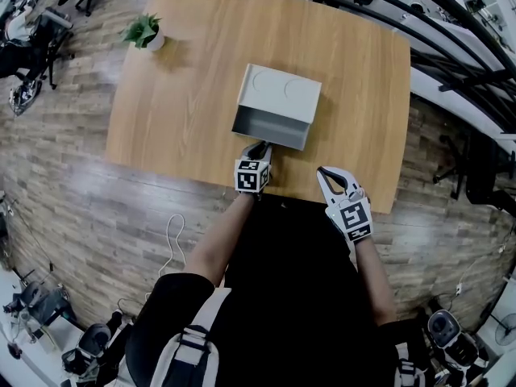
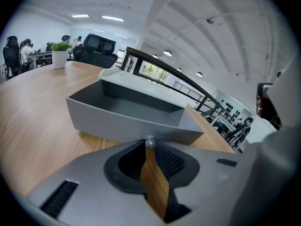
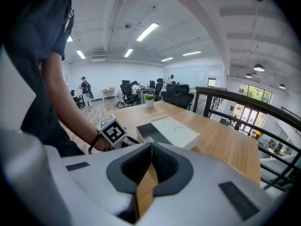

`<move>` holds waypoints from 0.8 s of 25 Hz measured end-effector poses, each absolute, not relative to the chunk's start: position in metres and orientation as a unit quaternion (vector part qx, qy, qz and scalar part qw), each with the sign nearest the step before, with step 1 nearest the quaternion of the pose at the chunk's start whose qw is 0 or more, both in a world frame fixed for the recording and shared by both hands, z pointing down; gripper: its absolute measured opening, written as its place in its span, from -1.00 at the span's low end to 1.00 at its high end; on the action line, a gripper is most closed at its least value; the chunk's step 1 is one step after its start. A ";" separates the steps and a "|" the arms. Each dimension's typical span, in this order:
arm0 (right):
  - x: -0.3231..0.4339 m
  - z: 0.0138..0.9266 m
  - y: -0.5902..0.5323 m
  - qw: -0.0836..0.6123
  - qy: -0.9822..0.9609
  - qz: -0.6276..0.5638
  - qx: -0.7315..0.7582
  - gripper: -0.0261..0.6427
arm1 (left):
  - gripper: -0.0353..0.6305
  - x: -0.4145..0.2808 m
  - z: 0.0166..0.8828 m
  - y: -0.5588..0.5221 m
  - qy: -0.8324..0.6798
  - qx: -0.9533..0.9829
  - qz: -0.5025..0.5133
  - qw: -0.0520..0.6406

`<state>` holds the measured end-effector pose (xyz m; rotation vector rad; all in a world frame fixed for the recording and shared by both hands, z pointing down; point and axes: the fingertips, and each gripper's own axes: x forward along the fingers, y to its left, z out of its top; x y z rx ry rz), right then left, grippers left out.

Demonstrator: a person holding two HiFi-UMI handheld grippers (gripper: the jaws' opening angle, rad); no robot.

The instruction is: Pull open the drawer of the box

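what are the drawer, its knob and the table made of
Drawer: matte grey, smooth thin walls, likely plastic or painted board. Knob: tiny and glinting, metal or clear plastic, can't tell. Table: wood-grain top, wood or laminate.

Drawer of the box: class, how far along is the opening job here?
Done: the drawer stands well out of the box, its empty inside showing. In hand: the left gripper pinches the drawer's small knob. Left: probably only letting go; the right gripper is shut, holding nothing.
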<state>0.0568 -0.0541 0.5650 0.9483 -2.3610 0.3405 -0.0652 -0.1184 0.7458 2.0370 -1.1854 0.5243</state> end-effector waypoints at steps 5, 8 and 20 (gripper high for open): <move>0.052 0.566 -0.051 0.283 -0.883 0.128 0.351 -0.85 | -0.66 -0.067 0.746 -0.111 -0.457 0.789 0.208 0.354; 0.051 0.565 -0.048 0.283 -0.884 0.128 0.350 -0.85 | -0.66 -0.069 0.745 -0.106 -0.457 0.789 0.209 0.354; 0.044 0.568 -0.045 0.283 -0.886 0.127 0.344 -0.85 | -0.66 -0.076 0.748 -0.089 -0.453 0.787 0.212 0.362</move>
